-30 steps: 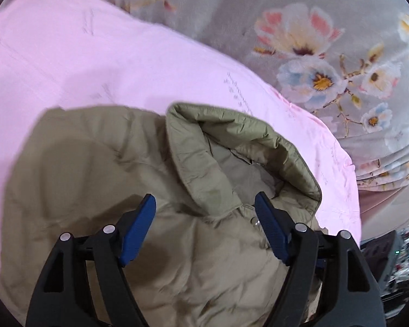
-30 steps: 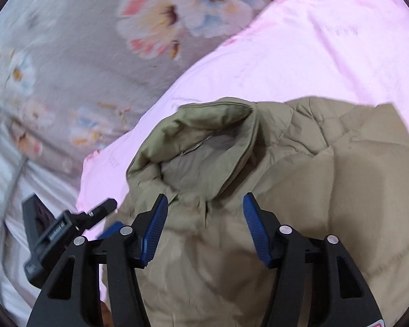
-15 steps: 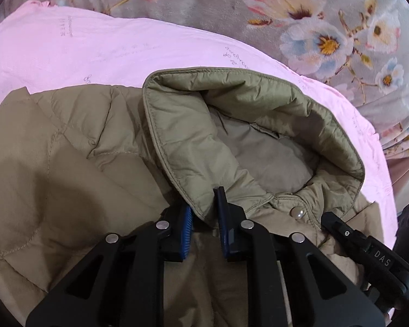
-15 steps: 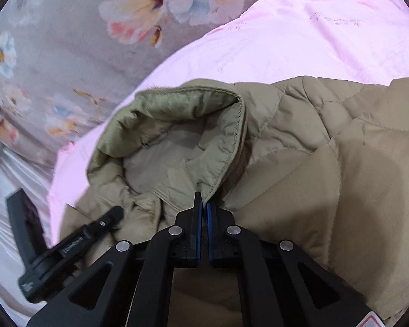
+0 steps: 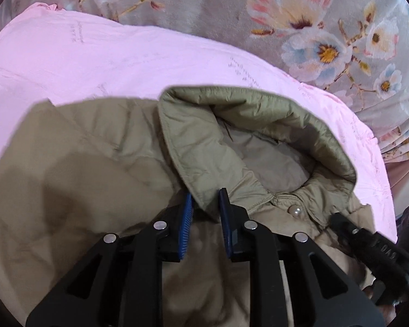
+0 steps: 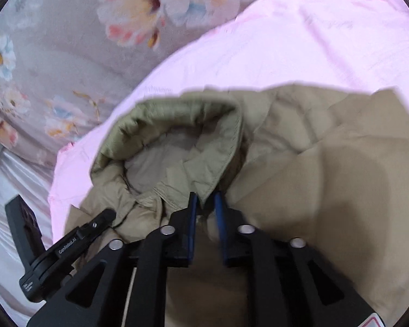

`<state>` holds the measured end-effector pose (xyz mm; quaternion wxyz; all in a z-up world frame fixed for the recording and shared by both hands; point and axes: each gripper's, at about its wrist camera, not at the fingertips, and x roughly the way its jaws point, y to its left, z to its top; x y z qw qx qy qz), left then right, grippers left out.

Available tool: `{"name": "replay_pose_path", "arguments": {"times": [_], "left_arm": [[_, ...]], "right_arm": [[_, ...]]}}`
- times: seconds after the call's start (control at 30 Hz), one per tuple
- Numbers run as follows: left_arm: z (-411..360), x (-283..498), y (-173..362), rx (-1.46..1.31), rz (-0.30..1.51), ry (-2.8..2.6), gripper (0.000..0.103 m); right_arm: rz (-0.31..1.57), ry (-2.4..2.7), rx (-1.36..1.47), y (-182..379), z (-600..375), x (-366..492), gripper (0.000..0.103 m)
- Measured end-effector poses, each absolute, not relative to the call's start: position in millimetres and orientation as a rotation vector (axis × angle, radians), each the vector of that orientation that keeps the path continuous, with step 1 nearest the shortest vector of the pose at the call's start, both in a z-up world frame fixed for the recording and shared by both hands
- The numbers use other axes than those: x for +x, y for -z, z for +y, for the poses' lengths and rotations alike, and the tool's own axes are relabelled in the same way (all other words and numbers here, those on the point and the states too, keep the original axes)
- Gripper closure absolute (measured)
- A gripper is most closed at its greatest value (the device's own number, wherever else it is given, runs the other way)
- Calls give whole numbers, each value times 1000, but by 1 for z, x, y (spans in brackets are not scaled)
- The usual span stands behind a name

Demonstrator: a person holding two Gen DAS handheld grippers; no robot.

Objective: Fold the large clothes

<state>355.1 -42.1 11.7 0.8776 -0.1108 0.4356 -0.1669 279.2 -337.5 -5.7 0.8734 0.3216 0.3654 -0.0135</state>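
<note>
Khaki quilted jacket (image 5: 101, 163), puffy and soft, lies spread on a pink sheet (image 5: 95, 54) over the bed, collar (image 5: 259, 125) standing up towards me. I judge it light but bulky and rather slick-shelled, so it will slump and slide unless I pinch a doubled edge; the collar corners look the best hold. My left hand-held gripper (image 5: 204, 204) has the collar's left point between its blue pads, jaws easing apart and a gap showing. My right hand-held gripper (image 6: 204, 204) straddles the other collar point likewise, jaws opening, no firm pinch visible. Beyond the sheet runs a grey floral bedspread (image 5: 327, 41); the room itself I cannot make out.
</note>
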Motion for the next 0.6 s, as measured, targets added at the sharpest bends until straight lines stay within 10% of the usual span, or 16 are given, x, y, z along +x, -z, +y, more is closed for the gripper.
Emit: {"name": "replay_pose_path", "arguments": {"times": [0.27,0.6], "left_arm": [[-27,424,-86,-297,851,306,67],[-54,484,-12,-389,1165,376,71]], "right_arm": [[622,-3,636,-56,-356,313,78],[820,-12,619,1,-355,377,77]]}}
